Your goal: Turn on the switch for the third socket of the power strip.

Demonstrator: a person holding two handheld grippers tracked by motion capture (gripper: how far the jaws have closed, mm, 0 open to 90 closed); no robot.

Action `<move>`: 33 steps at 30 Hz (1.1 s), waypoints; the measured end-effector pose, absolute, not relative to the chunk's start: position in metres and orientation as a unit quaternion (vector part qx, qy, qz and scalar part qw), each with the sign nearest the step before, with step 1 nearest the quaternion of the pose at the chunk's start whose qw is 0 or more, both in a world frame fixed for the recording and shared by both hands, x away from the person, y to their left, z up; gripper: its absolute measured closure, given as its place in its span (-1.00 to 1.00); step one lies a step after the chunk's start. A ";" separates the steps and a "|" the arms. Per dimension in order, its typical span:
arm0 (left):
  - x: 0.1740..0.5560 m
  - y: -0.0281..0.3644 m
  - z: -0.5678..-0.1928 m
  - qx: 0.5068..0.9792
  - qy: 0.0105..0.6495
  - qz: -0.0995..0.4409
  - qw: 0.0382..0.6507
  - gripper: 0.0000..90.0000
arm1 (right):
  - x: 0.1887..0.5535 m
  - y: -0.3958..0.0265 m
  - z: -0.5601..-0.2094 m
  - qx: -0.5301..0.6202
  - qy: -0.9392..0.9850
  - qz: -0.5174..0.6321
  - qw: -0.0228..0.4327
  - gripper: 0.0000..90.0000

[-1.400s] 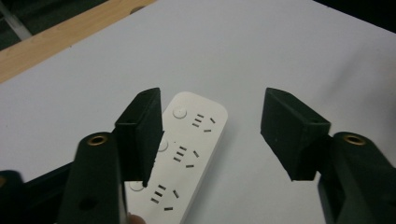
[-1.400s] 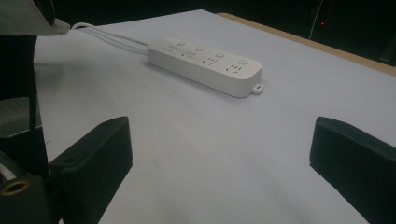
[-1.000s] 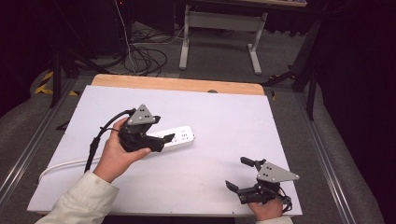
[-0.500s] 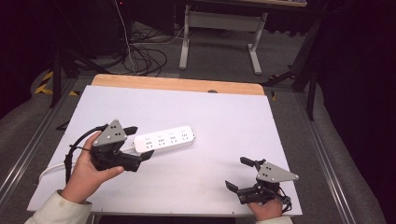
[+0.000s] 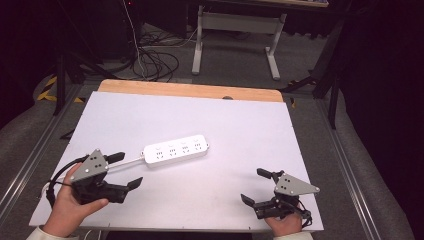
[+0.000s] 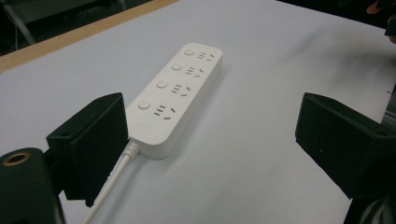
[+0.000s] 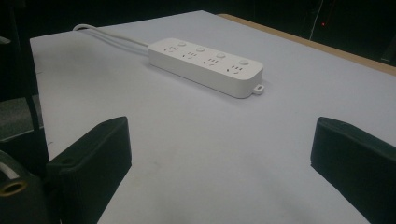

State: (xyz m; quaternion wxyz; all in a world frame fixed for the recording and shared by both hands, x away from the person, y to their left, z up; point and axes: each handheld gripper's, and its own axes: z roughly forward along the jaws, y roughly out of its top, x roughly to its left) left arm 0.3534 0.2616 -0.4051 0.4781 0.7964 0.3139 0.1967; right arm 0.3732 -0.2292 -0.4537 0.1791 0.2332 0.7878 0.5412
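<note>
We see a white power strip lying flat near the middle of the white bench, its long axis running left to right, cord leaving its left end toward our left claw. That claw is spread wide and empty. Our right claw, well apart near the front edge, is likewise spread.

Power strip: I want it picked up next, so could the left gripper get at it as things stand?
Probably yes. The left gripper is open beside the power strip, near its cord end, with bare table between.
</note>
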 end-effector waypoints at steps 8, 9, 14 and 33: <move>0.340 0.279 -0.428 0.784 0.321 0.213 0.487 -0.75 | 0.373 -0.229 -0.454 0.230 0.789 0.542 0.179 -0.88; 0.339 0.281 -0.431 0.786 0.321 0.214 0.484 -0.75 | 0.372 -0.229 -0.453 0.231 0.789 0.540 0.180 -0.88; 0.336 0.290 -0.446 0.788 0.316 0.218 0.482 -0.75 | 0.372 -0.229 -0.453 0.229 0.788 0.543 0.177 -0.88; 0.332 0.315 -0.472 0.739 0.371 0.177 0.534 -0.70 | 0.374 -0.228 -0.455 0.236 0.791 0.538 0.168 -0.87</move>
